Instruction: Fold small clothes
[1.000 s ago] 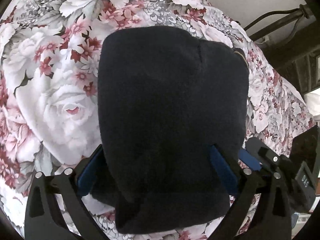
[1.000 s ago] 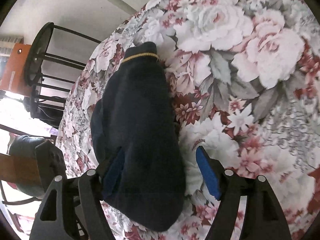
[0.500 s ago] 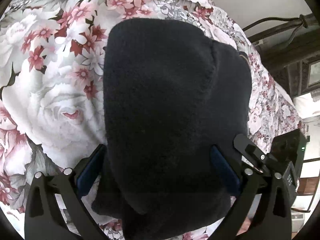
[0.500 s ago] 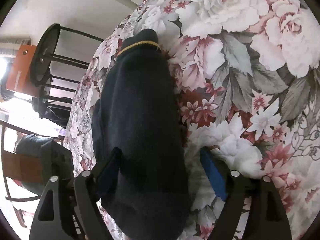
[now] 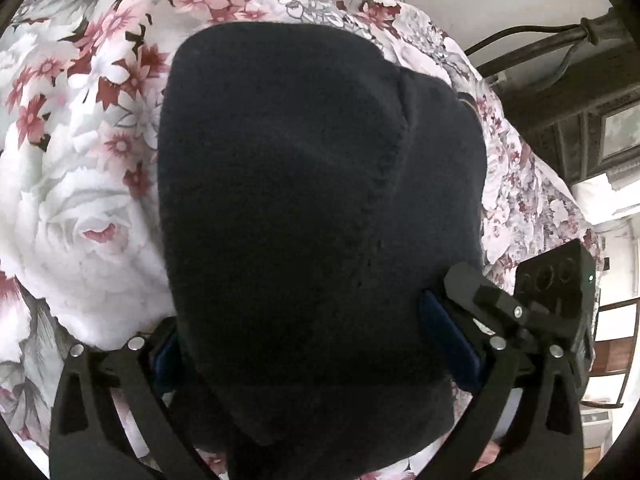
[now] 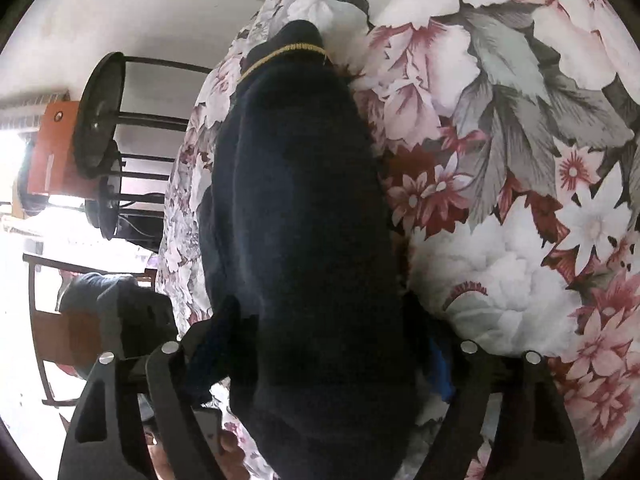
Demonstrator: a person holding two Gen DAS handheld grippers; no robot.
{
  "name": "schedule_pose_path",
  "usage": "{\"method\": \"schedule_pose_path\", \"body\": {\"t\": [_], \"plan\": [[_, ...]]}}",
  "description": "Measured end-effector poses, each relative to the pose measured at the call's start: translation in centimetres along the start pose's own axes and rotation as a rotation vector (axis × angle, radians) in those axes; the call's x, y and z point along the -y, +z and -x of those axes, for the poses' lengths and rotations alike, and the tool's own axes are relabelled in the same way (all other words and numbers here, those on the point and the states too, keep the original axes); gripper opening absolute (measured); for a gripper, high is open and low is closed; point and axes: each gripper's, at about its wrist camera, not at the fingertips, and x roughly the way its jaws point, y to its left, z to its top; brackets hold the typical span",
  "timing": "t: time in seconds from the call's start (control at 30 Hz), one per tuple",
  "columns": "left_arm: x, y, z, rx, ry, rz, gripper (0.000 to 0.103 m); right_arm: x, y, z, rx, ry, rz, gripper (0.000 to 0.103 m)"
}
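Left wrist view: dark navy knitted garment (image 5: pixel 320 216) lies on a floral-print cloth surface (image 5: pixel 80 208).
Left gripper (image 5: pixel 312 344) and right gripper (image 6: pixel 320 344) each straddle it, 2 fingers spread, not pinching.

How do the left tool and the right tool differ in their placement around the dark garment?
The left tool straddles a broad, rounded part of the dark knit garment; the right tool straddles a narrower part running away to a yellow-trimmed end. The right tool appears set less wide than the left tool. Both have blue pads flanking the garment on the floral cloth.
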Motion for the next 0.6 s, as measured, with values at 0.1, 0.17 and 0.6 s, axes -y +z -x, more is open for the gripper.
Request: {"method": "schedule_pose_path", "body": {"t": [0.1,0.17,0.6], "plan": [[0.3,0.0,0.2,0.012,-0.01,0.004,0.098,-0.5,-0.3,0.0,0.014,-0.013,0.009,0.087],[0.9,-0.1,0.6,0.022,-0.026,-0.02,0.098,-1.2,-0.4,0.3,0.021,-0.013,0.005,0.086],[4.8,-0.9,5.3,0.168,0.009,-0.137,0.093,-4.1,-0.8,3.3,0.078,0.066,0.044,0.084]]}}
